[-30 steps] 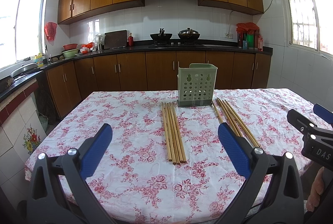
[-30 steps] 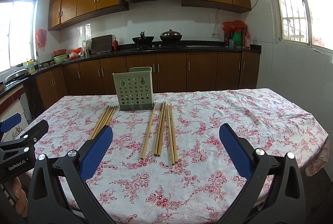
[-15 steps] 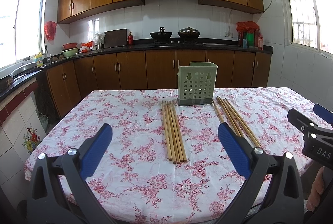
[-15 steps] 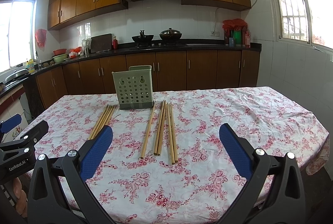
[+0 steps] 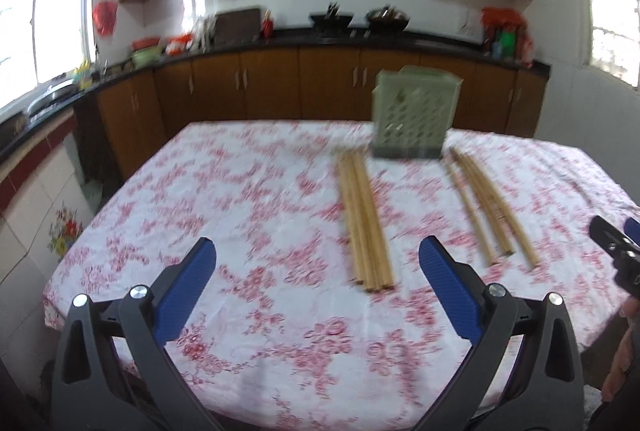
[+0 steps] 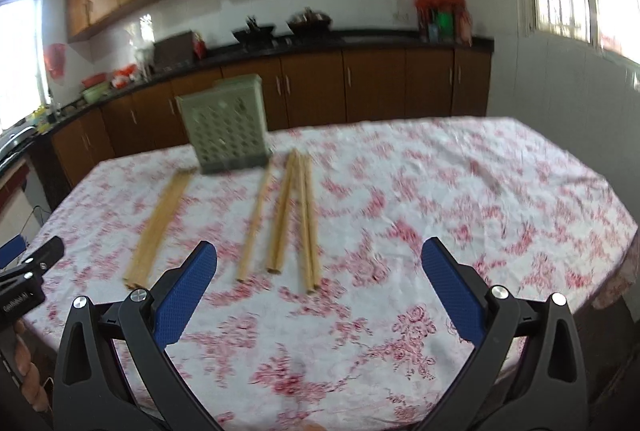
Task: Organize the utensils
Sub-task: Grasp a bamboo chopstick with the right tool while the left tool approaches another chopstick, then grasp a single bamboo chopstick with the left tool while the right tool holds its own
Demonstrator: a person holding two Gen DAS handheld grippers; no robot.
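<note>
Both grippers are hanging wide open, holding nothing: left gripper facing the tight chopstick bundle lengthwise, right gripper facing the loose chopsticks, the holder standing beyond

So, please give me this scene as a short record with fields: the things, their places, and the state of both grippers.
surface: table with white cloth printed with red flowers
holder: pale green perforated plastic utensil holder, upright at the far side
left bundle: tight group of wooden chopsticks, flat on the cloth
right group: looser wooden chopsticks, flat, slightly spread
left gripper: open, empty, above the near edge
right gripper: open, empty
image: blurred
</note>
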